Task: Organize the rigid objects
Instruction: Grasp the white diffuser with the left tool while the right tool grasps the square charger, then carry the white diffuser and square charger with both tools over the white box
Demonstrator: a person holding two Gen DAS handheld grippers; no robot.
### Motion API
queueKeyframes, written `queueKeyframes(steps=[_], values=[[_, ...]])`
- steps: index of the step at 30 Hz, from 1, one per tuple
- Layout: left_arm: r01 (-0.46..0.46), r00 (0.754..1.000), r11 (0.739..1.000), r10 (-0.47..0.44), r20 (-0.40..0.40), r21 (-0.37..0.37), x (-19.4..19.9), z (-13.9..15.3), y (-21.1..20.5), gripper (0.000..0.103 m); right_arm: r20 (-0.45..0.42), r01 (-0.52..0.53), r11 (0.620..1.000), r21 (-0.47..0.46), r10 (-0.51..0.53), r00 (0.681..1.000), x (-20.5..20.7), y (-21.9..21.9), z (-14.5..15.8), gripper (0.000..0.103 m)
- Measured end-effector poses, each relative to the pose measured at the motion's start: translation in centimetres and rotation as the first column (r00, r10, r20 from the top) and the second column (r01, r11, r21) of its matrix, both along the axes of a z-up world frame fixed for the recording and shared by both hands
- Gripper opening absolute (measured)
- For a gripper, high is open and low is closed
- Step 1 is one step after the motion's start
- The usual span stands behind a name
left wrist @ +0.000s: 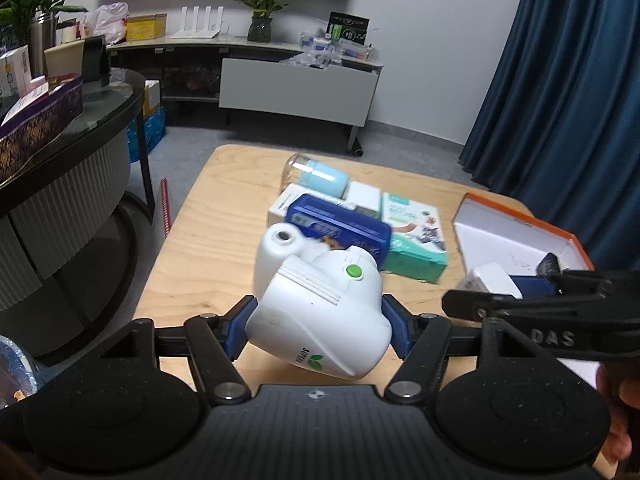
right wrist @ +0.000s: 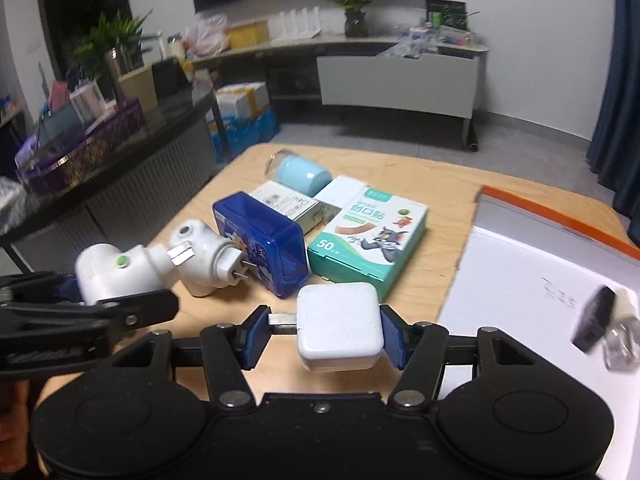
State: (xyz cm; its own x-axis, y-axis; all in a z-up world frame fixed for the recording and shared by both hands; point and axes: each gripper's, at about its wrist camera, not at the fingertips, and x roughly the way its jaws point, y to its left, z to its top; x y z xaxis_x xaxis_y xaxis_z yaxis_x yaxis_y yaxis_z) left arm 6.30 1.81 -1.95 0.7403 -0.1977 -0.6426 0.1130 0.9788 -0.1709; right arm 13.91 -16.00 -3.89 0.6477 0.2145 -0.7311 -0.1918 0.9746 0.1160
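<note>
Left tongs (left wrist: pixel 318 330) clenched on a white plug-in device with a green button (left wrist: pixel 320 312), blue pads (left wrist: pixel 240 330) pressing both flanks, device lifted clear of the wooden bench (left wrist: pixel 200 248). Just beyond, at 12 o'clock from that device, a second white plug-in unit (left wrist: pixel 280 252) lying on the bench, metal prongs visible in the right wrist view. Past it, a blue tin (left wrist: pixel 340 228) at 1 o'clock, touching a teal plaster box (left wrist: pixel 416 236) on its right. Farther back, a pale blue cup (left wrist: pixel 324 178) on its side with a clear lid end, next to small white cartons (left wrist: pixel 362 196). Right tongs (right wrist: pixel 320 336) grasping a white square charger (right wrist: pixel 338 324): right pad flush against its side, left pad meeting the metal prongs (right wrist: pixel 282 319) that stick out toward 9 o'clock; charger held above the bench edge. At 3 o'clock from the charger, an open white box with an orange rim (right wrist: pixel 560 220), holding a dark-capped small bottle (right wrist: pixel 604 326) near its lower right corner, blurred. In the left wrist view, right tongs crossing in at 3 o'clock, close beside the left pair.
</note>
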Motion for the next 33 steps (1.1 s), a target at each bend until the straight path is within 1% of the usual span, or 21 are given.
queueKeyframes(steps=[6, 15, 22, 33], values=[[0.024, 1.0, 1.0, -0.024, 0.011, -0.009, -1.2, 0.9, -1.6, 0.067, 0.032, 0.06, 0.998, 0.019, -0.061, 0.998, -3.2, -1.5, 1.8, 0.07], [0.08, 0.997, 0.997, -0.08, 0.014, -0.016, -2.3, 1.5, -3.8, 0.067, 0.067, 0.145, 0.989, 0.004, -0.145, 0.987, -6.8, -3.7, 3.4, 0.07], [0.13, 0.991, 0.991, -0.13, 0.02, -0.021, -2.9, 2.1, -6.1, 0.067, 0.069, 0.202, 0.979, 0.008, -0.202, 0.977, -8.8, -5.8, 3.9, 0.07], [0.168, 0.985, 0.986, -0.167, 0.035, -0.009, -3.5, 2.7, -8.5, 0.067, 0.099, 0.26, 0.965, 0.02, -0.26, 0.96, -10.7, -8.2, 4.8, 0.07]])
